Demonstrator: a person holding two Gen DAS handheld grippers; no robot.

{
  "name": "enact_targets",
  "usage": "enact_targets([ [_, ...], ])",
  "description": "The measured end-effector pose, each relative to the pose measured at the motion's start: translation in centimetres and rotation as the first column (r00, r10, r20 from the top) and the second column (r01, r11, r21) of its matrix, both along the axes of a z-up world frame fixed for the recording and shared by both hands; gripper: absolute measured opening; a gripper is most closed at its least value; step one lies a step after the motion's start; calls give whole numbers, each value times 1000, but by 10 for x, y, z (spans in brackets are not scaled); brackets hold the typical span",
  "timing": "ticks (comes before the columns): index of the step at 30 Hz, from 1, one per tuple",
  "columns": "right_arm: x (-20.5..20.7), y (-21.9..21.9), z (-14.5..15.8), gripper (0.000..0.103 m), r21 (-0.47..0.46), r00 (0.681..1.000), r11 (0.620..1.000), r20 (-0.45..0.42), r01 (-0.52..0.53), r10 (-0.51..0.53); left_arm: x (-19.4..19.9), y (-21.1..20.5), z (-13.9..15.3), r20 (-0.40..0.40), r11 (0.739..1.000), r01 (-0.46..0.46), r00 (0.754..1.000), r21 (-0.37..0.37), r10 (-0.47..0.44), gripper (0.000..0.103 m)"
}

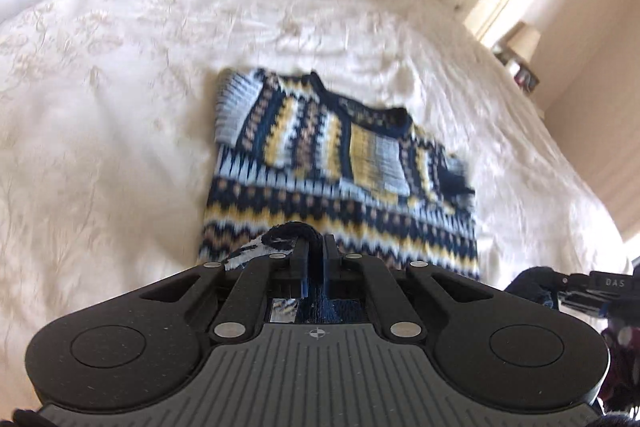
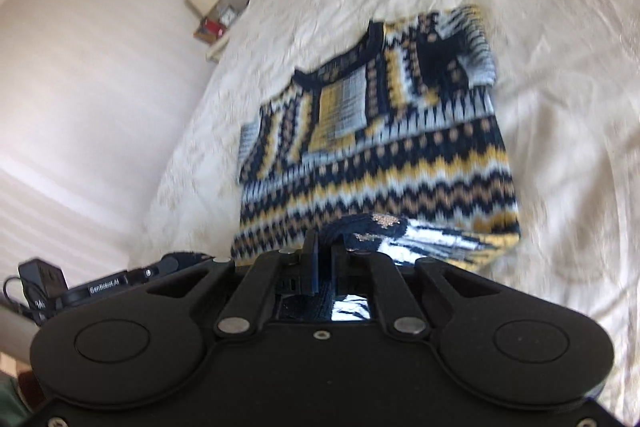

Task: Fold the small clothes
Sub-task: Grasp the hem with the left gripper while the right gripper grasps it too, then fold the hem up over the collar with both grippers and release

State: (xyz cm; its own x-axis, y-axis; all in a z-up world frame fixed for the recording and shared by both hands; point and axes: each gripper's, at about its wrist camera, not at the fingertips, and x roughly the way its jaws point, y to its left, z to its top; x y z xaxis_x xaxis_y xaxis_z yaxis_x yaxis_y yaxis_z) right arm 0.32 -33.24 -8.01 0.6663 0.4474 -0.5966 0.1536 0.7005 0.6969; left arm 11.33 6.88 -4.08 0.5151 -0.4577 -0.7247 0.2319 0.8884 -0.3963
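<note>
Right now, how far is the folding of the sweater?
Done: both sleeves of the sweater already lie folded in over its chest on the bed. In hand: the left gripper and the right gripper are each shut on the bottom hem, which is raised off the cover. Left: carry the hem up to the collar and lay it flat.
</note>
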Motion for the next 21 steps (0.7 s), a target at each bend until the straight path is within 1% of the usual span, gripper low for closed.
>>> enact_targets([
  [3,20,-11,2,12,17,998,998,19,65,-65,23,-4,3,27,1000,-13,1000,-8,13,6],
  [9,61,-31,1,12,9,988,989,44,147,-147,68,-13,3,60,999,-35,998,-22,37,6],
  [16,118,-47,-4,12,-11,983,985,62,171,-170,119,-27,0,87,998,-46,995,-30,49,6],
  [21,165,-60,-18,12,-11,981,982,48,187,-187,163,-41,-16,71,998,-52,996,-18,53,6],
])
